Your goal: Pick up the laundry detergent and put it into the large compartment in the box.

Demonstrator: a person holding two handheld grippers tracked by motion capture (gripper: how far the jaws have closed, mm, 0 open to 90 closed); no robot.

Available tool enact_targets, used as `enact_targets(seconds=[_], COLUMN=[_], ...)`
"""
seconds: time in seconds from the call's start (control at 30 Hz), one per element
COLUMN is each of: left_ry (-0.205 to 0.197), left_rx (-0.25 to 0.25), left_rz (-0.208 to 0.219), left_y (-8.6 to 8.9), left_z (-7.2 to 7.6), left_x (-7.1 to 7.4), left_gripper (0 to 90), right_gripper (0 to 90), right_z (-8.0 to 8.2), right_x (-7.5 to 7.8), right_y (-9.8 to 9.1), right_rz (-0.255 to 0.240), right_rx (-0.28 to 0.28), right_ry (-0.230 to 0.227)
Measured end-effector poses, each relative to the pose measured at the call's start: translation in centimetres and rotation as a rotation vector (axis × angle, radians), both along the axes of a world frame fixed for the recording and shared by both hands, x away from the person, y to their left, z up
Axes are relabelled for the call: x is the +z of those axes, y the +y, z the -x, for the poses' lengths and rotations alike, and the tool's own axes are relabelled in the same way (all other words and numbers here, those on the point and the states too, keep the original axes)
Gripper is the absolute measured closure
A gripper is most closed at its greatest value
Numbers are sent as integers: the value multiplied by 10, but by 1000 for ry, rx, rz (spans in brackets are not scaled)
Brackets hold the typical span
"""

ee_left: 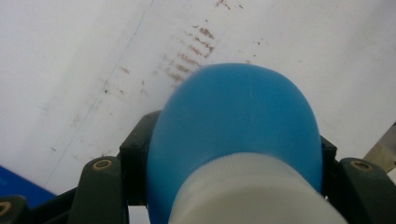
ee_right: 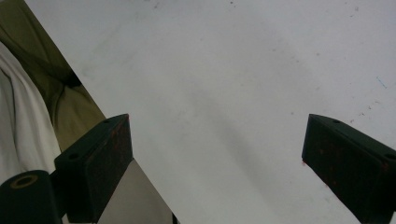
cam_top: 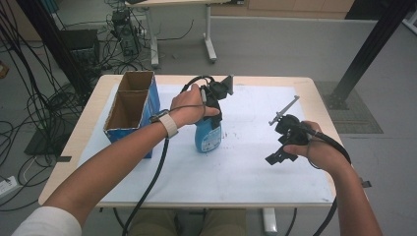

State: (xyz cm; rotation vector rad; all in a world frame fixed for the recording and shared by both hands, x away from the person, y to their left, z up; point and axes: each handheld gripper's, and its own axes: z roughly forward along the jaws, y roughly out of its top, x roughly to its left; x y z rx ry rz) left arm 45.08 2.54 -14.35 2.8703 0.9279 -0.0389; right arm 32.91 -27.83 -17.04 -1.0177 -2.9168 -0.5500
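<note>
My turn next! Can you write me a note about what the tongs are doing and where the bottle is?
Left tongs: shut on the blue bottle, gripping near its white neck; the bottle stands upright on the white mat, right of the cardboard box.
Right tongs: open, holding nothing, over the mat's right side.
Done: the bottle is gripped.
Left: probably move the bottle, perhaps into the box's open compartments; keep the right tongs clear.

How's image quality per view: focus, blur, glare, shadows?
High view: even light, sharp overall, soft shadows under the blue bottle and the cardboard box. Left gripper view: bottle sits too close, so it is soft; the white sheet behind shows its marks clearly. Right gripper view: jaws reasonably sharp, sheet evenly lit, no glare.
</note>
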Motion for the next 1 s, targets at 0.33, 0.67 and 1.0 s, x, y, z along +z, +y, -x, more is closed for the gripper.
enact_targets(seconds=[0.33, 0.67, 1.0], left_ry=[5, 12, 25], left_rx=[67, 134, 206], left_rz=[-32, -34, -52], left_y=[5, 14, 21], left_z=[1, 7, 12], left_x=[27, 50, 76], left_gripper=[382, 382, 382], right_gripper=[84, 85, 85], right_z=[0, 3, 6], right_x=[2, 7, 13], right_y=[7, 11, 13], right_rz=[-5, 1, 4], right_rx=[18, 35, 48], right_ry=[-7, -20, -29])
